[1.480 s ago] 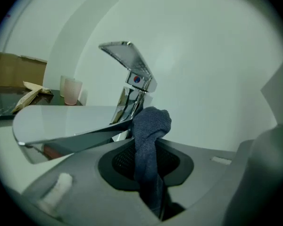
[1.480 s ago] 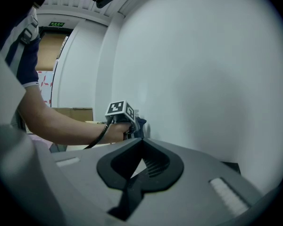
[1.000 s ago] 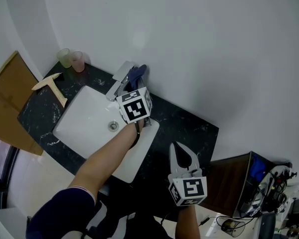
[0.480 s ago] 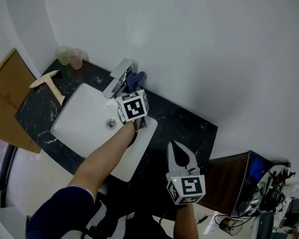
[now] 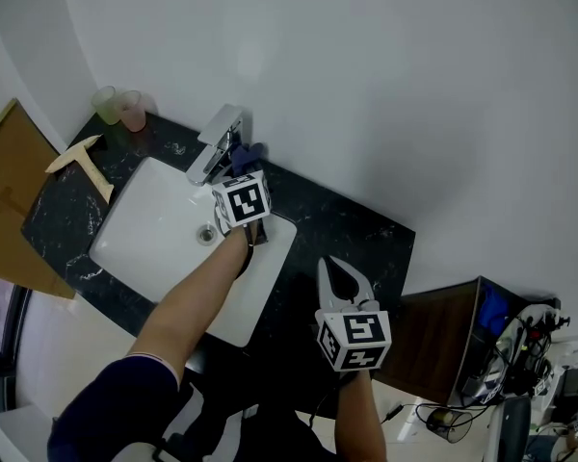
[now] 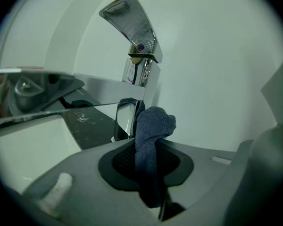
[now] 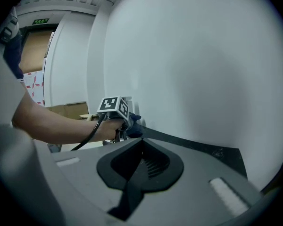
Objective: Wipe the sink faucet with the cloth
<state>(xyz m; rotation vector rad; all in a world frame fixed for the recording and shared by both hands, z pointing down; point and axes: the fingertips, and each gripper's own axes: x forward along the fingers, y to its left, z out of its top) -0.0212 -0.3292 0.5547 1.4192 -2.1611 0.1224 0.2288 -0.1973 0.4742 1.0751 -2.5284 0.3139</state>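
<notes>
The chrome faucet (image 5: 215, 142) stands at the back rim of the white sink (image 5: 149, 248). My left gripper (image 5: 244, 168) is right beside it, shut on a dark blue cloth (image 5: 248, 154). In the left gripper view the cloth (image 6: 154, 121) sticks up from between the jaws of the left gripper (image 6: 151, 147), and its bunched end rests against the lower right side of the faucet body (image 6: 140, 76), below the lever handle (image 6: 131, 19). My right gripper (image 5: 330, 266) hovers over the dark counter to the right of the sink, shut and holding nothing; the right gripper (image 7: 141, 142) faces the left one.
Two plastic cups (image 5: 118, 107) stand at the counter's (image 5: 352, 224) back left corner, and a wooden T-shaped piece (image 5: 82, 160) lies beside them. Cardboard (image 5: 5, 195) leans at the far left. A white wall rises straight behind the faucet. A dark cabinet (image 5: 443, 340) stands at the right.
The cloth has slid a little down the faucet's right side with my left gripper. The right gripper keeps its place over the counter. The head view has shifted slightly.
</notes>
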